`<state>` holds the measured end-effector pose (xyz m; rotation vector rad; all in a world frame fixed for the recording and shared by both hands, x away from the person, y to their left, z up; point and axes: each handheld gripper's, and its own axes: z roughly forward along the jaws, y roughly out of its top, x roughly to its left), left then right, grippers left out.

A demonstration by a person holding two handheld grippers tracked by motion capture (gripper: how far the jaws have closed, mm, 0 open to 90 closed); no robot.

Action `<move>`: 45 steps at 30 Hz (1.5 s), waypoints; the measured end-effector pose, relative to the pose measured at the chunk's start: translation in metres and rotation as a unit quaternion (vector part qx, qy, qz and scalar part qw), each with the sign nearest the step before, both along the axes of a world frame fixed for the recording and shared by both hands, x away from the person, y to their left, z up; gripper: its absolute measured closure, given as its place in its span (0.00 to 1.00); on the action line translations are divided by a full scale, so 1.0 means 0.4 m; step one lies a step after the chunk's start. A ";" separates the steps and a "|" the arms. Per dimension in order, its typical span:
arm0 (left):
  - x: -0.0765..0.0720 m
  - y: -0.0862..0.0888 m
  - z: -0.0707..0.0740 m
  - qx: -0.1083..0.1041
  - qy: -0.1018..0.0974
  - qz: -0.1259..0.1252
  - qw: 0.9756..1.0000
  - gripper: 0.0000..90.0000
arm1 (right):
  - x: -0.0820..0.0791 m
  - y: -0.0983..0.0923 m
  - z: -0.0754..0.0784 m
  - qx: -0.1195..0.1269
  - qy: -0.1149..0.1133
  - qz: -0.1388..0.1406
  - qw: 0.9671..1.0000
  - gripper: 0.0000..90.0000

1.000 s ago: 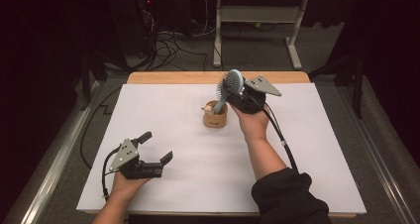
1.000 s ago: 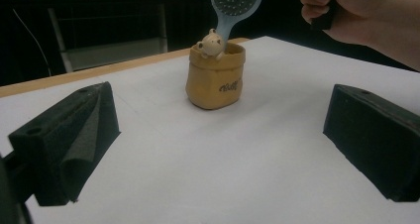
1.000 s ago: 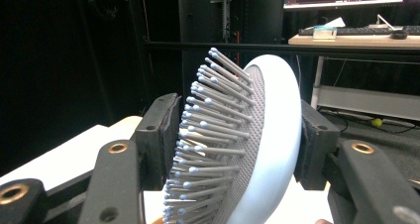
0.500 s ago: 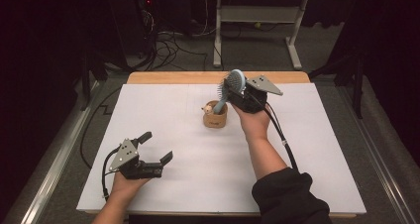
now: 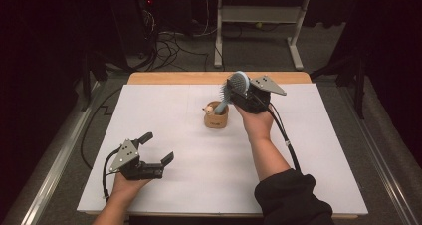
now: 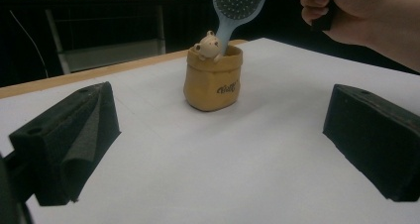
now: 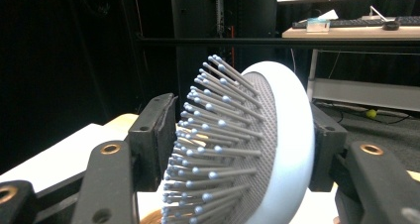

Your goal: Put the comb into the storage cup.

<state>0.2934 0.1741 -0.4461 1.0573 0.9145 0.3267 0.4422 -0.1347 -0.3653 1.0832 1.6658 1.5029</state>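
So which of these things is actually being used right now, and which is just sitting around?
In use:
- blue hairbrush, head between the right gripper jaws, which have just been opening
- tan pouch with bear figure, handle inside

Idle:
- left gripper, open, resting on the white table cover
- floor cables

My left gripper (image 6: 213, 149): jaws wide apart, nothing between them | worktop (image 6: 208, 174): white sheet | pouch (image 6: 214, 80): tan, upright, ahead between my jaws, printed lettering | bear figure (image 6: 207, 45): at pouch rim | hairbrush (image 6: 237, 6): pale blue, handle in pouch, leaning | my right hand (image 6: 361, 11): upper right, beside brush head
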 end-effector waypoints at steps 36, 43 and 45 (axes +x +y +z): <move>-0.001 -0.003 -0.001 0.002 0.001 -0.004 1.000 0.02 | 0.005 -0.032 -0.011 0.002 0.019 -0.004 1.000 0.27; -0.001 -0.002 -0.001 0.001 0.001 -0.003 1.000 0.02 | 0.007 -0.038 -0.010 0.002 0.022 -0.001 1.000 0.23; -0.001 -0.002 -0.001 0.002 0.001 -0.003 1.000 0.02 | 0.007 -0.039 -0.008 0.002 0.022 -0.001 1.000 0.23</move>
